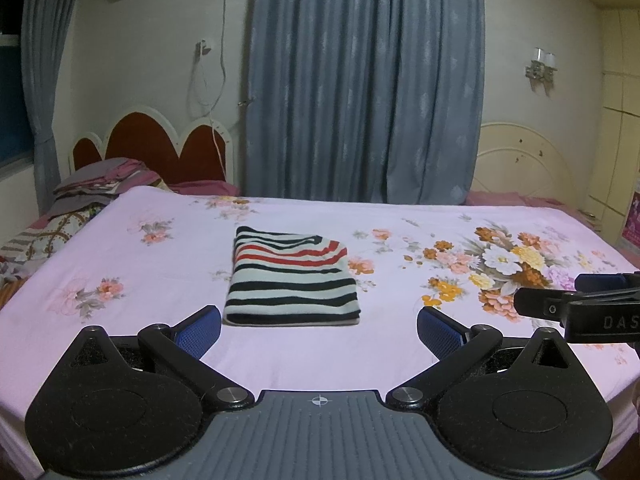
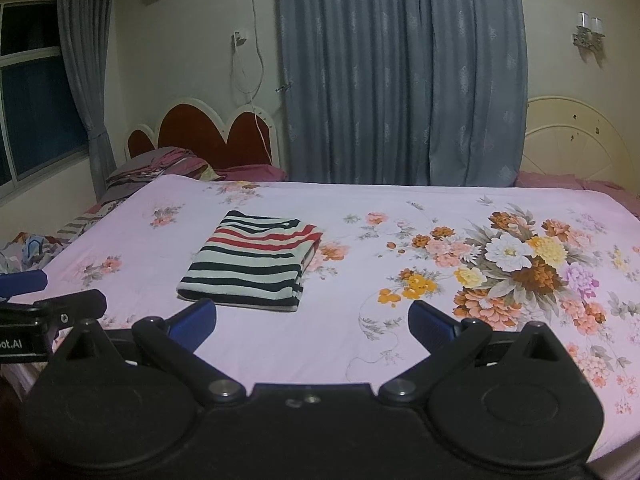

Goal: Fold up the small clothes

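Observation:
A small striped garment [image 1: 291, 278], black, white and red, lies folded into a neat rectangle on the pink floral sheet [image 1: 160, 264]. It also shows in the right wrist view [image 2: 252, 262]. My left gripper [image 1: 319, 330] is open and empty, held just in front of the garment's near edge. My right gripper [image 2: 312, 320] is open and empty, to the right of the garment and nearer to me. The right gripper's side shows at the right edge of the left wrist view [image 1: 580, 308]. The left gripper's side shows at the left edge of the right wrist view [image 2: 48, 308].
The bed's near edge runs just below both grippers. A pile of bedding and pillows [image 1: 92, 188] lies at the far left by a red headboard [image 1: 160, 148]. Grey-blue curtains [image 1: 360, 80] hang behind the bed. A cream headboard [image 1: 524, 160] stands at the far right.

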